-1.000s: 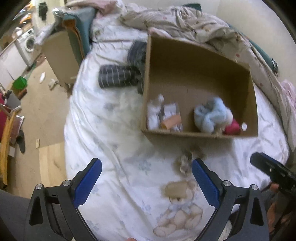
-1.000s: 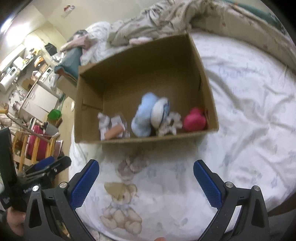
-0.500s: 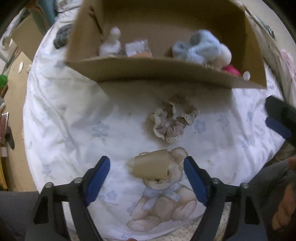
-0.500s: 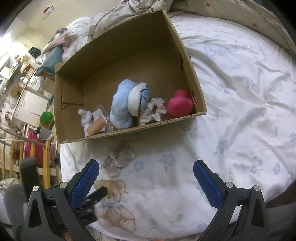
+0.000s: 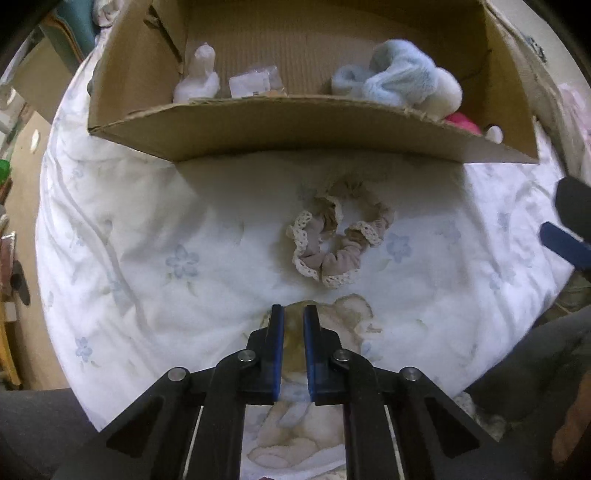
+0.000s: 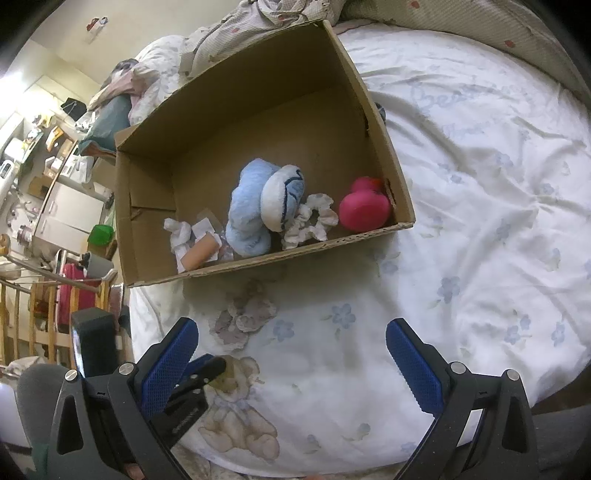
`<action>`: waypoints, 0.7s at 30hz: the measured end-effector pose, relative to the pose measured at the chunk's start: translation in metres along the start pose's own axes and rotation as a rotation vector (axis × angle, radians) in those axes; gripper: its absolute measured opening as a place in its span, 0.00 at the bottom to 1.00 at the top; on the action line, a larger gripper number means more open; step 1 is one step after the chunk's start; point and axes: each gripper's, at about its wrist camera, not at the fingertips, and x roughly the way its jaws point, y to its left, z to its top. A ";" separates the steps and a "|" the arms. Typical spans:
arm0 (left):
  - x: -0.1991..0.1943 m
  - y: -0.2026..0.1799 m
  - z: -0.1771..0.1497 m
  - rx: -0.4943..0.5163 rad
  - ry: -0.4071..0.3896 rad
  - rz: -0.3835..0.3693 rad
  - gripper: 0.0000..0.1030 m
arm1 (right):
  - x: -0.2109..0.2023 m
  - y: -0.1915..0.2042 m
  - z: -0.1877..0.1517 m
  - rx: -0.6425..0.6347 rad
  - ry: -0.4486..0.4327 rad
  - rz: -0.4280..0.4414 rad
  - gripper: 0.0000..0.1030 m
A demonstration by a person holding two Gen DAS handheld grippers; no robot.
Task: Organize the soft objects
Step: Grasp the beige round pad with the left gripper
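Note:
My left gripper (image 5: pixel 293 314) is shut on a small tan soft piece (image 5: pixel 293 328) that lies on the bear print of the white bed sheet (image 5: pixel 147 240). A beige lace scrunchie (image 5: pixel 338 236) lies just beyond it, in front of the cardboard box (image 5: pixel 295 129). The box holds a light blue plush (image 6: pixel 255 206), a pink toy (image 6: pixel 364 210), a white scrunchie (image 6: pixel 312 221) and small white items (image 6: pixel 184 236). My right gripper (image 6: pixel 291 343) is open and empty above the sheet, right of the left gripper (image 6: pixel 207 369).
Rumpled bedding (image 6: pixel 258 14) lies behind the box. The bed edge drops to the floor at the left, with a wooden rail (image 6: pixel 37 306), a green cup (image 6: pixel 101 234) and cabinets (image 6: pixel 66 210) beyond. The right gripper's blue pad shows in the left wrist view (image 5: pixel 565 243).
My left gripper has dropped toward the sheet and closed from wide open onto the small tan piece. The right gripper has stayed open and shifted a little.

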 end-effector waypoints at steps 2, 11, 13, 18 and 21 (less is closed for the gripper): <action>-0.005 0.002 -0.001 -0.004 -0.008 -0.014 0.09 | 0.000 0.001 -0.001 -0.006 0.002 0.001 1.00; -0.056 0.031 -0.008 -0.066 -0.111 -0.012 0.08 | 0.010 0.013 -0.007 -0.037 0.063 0.069 1.00; -0.063 0.037 -0.010 -0.080 -0.142 0.028 0.08 | 0.016 0.020 -0.009 -0.066 0.080 0.059 1.00; -0.069 0.059 -0.003 -0.130 -0.163 0.065 0.08 | 0.044 0.046 -0.013 -0.174 0.137 0.000 1.00; -0.070 0.068 -0.001 -0.162 -0.165 0.077 0.09 | 0.067 0.065 -0.017 -0.277 0.175 -0.057 1.00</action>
